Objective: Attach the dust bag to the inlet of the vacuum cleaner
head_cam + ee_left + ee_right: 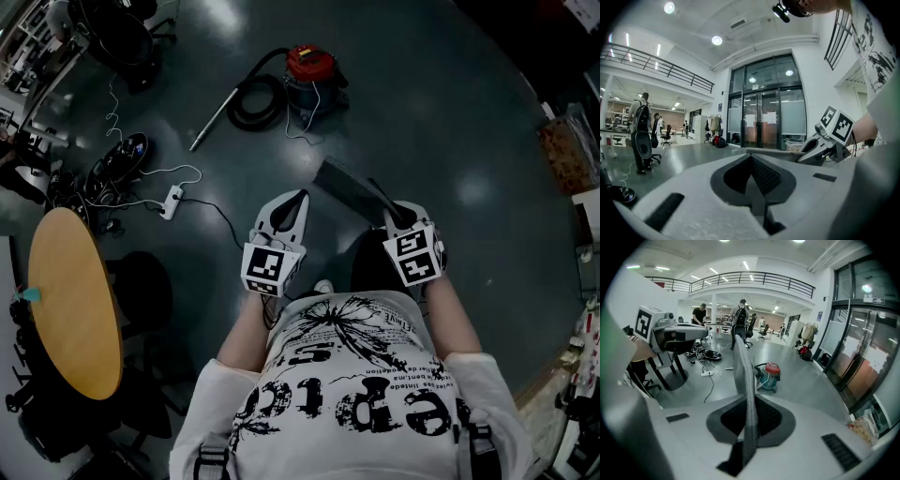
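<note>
The right tool (749,413) is clenching the bag (352,187) by its near edge, while the left tool (751,173) is sitting closed on nothing. The bag is being held well apart from the far vacuum (311,70). It is probably light and floppy, so a second hold on its far edge should help.

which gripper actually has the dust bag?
The right gripper: its jaws are shut on the flat grey dust bag, seen edge-on. The left gripper is shut with nothing between its jaws.
</note>
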`<action>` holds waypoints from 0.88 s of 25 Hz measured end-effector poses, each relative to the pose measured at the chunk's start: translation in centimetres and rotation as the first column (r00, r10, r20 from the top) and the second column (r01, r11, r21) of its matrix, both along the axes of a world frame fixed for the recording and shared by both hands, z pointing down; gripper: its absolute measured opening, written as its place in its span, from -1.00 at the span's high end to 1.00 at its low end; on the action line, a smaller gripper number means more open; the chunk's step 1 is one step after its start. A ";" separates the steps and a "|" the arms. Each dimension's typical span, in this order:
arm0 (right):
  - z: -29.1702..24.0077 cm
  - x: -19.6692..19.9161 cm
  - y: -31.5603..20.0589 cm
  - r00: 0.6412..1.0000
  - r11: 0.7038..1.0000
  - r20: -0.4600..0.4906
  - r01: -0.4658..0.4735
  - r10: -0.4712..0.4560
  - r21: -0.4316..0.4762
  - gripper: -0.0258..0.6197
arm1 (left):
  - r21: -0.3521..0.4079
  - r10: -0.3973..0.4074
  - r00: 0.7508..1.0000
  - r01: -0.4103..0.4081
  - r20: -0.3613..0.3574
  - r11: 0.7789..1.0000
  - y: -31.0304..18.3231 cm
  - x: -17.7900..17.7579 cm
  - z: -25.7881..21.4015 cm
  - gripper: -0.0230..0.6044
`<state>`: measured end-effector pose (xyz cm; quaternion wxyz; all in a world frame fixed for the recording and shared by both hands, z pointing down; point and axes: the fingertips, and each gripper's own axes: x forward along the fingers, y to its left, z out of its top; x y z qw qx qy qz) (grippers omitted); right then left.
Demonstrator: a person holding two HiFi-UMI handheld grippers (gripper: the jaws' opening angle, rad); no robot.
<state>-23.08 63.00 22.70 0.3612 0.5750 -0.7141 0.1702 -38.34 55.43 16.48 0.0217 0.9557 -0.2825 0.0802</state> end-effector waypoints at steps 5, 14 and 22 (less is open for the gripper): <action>1.2 5.1 -5.7 0.998 0.998 0.020 0.062 -0.062 0.002 0.85 | -0.030 -0.061 0.998 0.061 0.007 0.998 -5.0 4.6 1.5 0.92; 2.1 17.8 -17.7 0.976 0.976 0.042 0.215 -0.213 -0.031 0.85 | -0.087 -0.178 0.984 0.178 0.012 0.980 -16.4 16.9 2.4 0.92; 3.8 26.4 -27.2 0.951 0.947 0.026 0.311 -0.309 -0.081 0.85 | -0.141 -0.251 0.968 0.252 0.029 0.957 -24.7 24.1 4.7 0.92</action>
